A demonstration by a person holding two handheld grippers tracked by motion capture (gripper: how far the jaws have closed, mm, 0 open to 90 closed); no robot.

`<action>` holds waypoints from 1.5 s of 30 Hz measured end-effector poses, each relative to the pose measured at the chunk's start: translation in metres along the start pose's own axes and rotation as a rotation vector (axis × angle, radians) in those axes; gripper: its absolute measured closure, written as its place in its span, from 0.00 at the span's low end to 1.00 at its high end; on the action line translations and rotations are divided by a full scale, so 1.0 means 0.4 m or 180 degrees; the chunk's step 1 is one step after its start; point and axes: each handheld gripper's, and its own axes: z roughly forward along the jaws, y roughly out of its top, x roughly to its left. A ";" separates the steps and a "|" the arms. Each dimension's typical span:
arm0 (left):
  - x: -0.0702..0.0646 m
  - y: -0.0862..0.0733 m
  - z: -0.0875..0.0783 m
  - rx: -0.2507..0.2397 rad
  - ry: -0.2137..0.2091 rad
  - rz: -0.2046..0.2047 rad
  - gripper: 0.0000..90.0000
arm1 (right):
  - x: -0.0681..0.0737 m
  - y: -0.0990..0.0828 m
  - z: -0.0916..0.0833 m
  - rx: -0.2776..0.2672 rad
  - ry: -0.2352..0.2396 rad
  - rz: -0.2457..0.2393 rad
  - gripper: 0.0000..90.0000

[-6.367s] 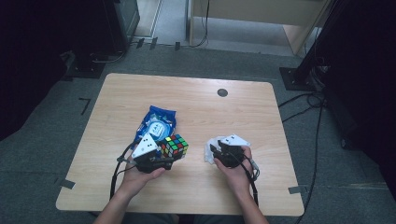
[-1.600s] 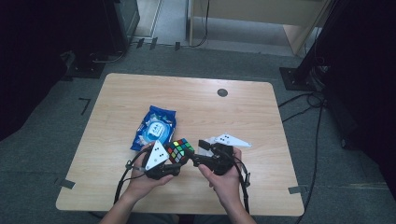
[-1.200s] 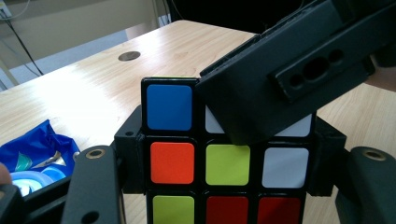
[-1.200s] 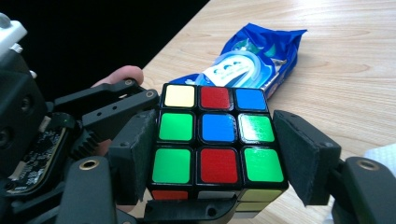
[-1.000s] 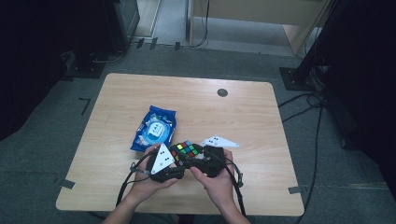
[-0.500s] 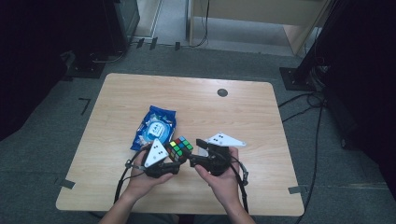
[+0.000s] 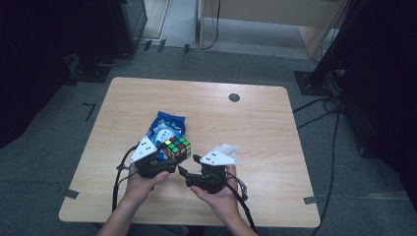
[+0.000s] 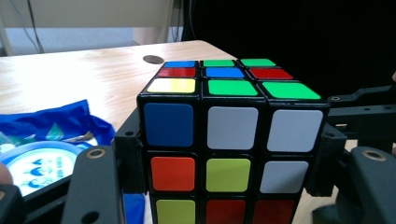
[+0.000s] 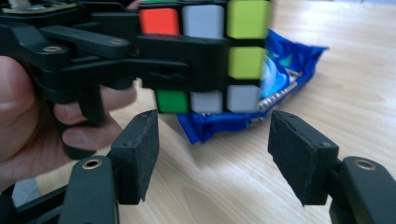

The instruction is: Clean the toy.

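Observation:
A scrambled Rubik's cube point(image 7: 178, 148) is held off the table by my left gripper point(image 7: 172, 158), whose jaws press on its two sides. In the left gripper view the cube point(image 8: 231, 140) stands close between both pads, with white, blue, orange and yellow stickers facing me. My right gripper point(image 7: 187, 176) sits just right of it, pointing left, jaws open with nothing between them. In the right gripper view its pads point(image 9: 140, 151) stand wide apart below the cube point(image 9: 205, 56), clear of it.
A blue snack packet point(image 7: 167, 129) lies on the wooden table point(image 7: 255, 128) just behind the cube. A white scrap point(image 7: 230, 148) rests behind my right gripper. A dark round grommet point(image 7: 234, 97) sits at the far side. Cables trail off the near edge.
My left gripper has carried the cube leftward and a little farther away. The right gripper, close against the cube a second ago, now sits apart from it.

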 end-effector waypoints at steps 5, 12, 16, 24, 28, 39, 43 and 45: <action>-0.018 -0.001 0.007 0.0008 -0.0080 -0.0010 0.37 | 0.010 -0.007 0.008 -0.0113 -0.0126 -0.0030 0.35; -0.030 -0.002 0.013 0.0009 -0.0166 -0.0003 0.37 | 0.012 -0.016 0.008 -0.0186 -0.0190 -0.0083 0.38; -0.029 -0.001 0.015 0.0088 -0.0166 0.0071 0.37 | 0.010 -0.017 0.008 -0.0134 -0.0205 -0.0221 0.38; -0.025 0.009 0.017 0.0303 -0.0221 0.0041 0.36 | 0.008 -0.028 0.007 -0.0125 -0.0308 -0.0726 0.38; -0.023 0.014 0.018 0.0422 -0.0248 -0.0008 0.36 | 0.008 -0.038 0.007 -0.0125 -0.0379 -0.0996 0.39; -0.018 0.021 0.019 0.0562 -0.0331 -0.0110 0.36 | 0.025 -0.062 0.007 -0.0106 -0.0573 -0.1705 0.39; -0.019 0.019 0.021 0.0591 -0.0310 -0.0090 0.37 | 0.024 -0.066 0.010 -0.0090 -0.0611 -0.1756 0.38; -0.026 0.019 0.021 0.0585 -0.0233 -0.0004 0.37 | 0.024 -0.068 0.013 -0.0092 -0.0624 -0.1741 0.38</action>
